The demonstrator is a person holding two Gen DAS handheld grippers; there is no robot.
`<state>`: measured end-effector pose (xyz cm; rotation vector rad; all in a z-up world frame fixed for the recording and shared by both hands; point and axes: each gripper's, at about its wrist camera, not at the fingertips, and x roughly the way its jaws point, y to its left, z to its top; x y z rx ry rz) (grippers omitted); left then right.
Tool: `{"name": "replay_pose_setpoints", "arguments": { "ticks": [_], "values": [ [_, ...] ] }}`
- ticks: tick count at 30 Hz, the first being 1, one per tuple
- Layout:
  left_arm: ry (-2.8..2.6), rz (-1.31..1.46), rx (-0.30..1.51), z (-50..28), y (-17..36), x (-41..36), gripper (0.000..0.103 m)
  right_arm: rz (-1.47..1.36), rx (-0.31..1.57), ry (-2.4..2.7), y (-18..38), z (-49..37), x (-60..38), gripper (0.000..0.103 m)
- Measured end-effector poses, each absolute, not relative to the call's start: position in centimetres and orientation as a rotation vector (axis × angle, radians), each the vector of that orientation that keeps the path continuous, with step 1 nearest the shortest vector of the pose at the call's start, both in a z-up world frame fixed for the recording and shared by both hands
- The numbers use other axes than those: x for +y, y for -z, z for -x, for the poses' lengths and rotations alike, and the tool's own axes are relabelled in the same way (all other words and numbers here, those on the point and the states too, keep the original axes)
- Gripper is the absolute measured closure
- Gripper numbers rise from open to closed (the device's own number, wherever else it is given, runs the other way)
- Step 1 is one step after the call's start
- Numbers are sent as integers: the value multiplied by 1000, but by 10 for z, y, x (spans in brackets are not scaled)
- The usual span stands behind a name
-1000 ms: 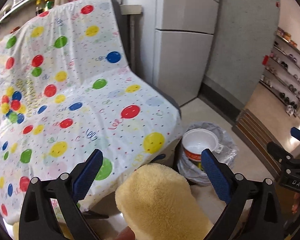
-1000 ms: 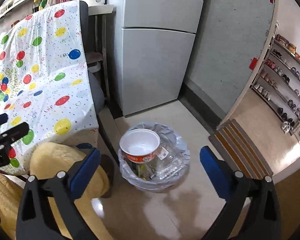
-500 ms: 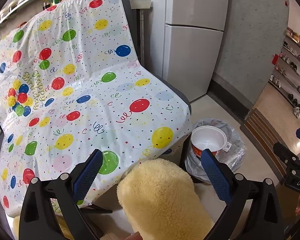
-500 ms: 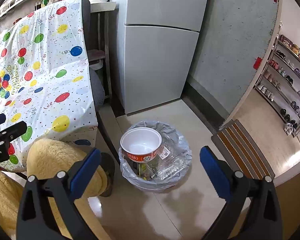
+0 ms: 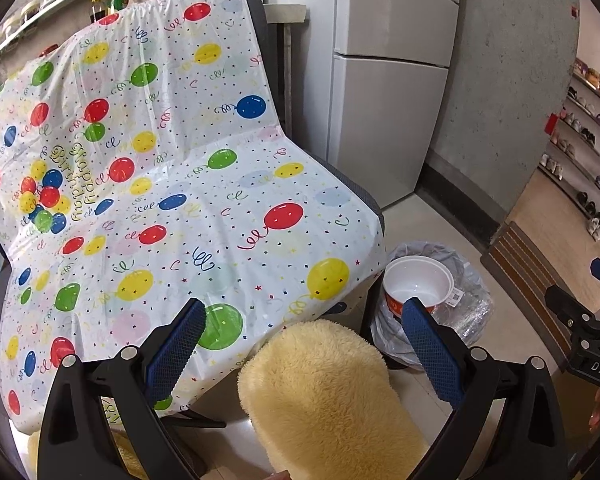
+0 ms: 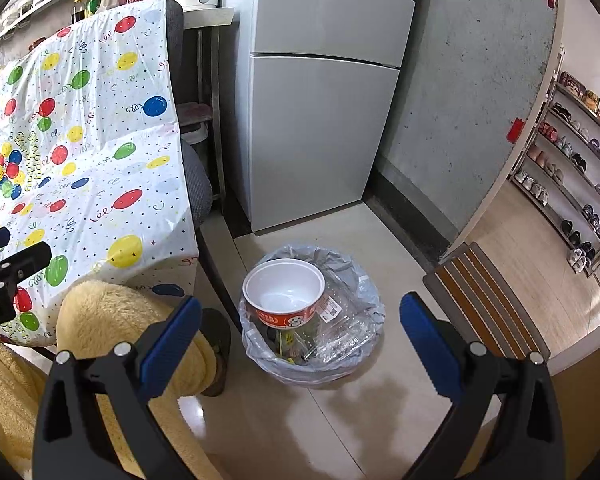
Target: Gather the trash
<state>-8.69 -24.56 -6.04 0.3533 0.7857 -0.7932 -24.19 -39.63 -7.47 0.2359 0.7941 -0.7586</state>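
A bin lined with a clear plastic bag (image 6: 356, 364) stands on the floor beside the chair. On top of its contents rests a white instant-noodle bowl with a red band (image 6: 284, 292), next to crumpled clear plastic packaging (image 6: 340, 328). The same bowl (image 5: 416, 284) shows at the right of the left wrist view, behind that gripper's right finger. My right gripper (image 6: 300, 316) hangs open above and in front of the bin, holding nothing. My left gripper (image 5: 304, 320) is open too, over the chair's front edge and a yellow fleece knee (image 5: 328, 392).
A chair draped in a balloon-print plastic sheet (image 5: 160, 184) fills the left. A grey fridge (image 6: 320, 92) stands behind the bin against a concrete wall. A striped doormat (image 6: 484, 300) lies at the right, shoe racks (image 6: 572, 168) beyond. A slipper (image 6: 218, 336) sits left of the bin.
Both grippers have drawn back and up a little, so the chair and bin look slightly farther and lower. The bowl and bin have not moved. Both grippers stay open.
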Motion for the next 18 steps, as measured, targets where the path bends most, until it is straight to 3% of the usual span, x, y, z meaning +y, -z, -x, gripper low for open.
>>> {"name": "replay_pose_setpoints", "arguments": {
  "ticks": [18],
  "values": [
    [790, -356, 793, 86, 61, -244, 6, -236, 796, 761, 75, 243, -398, 6]
  ]
}}
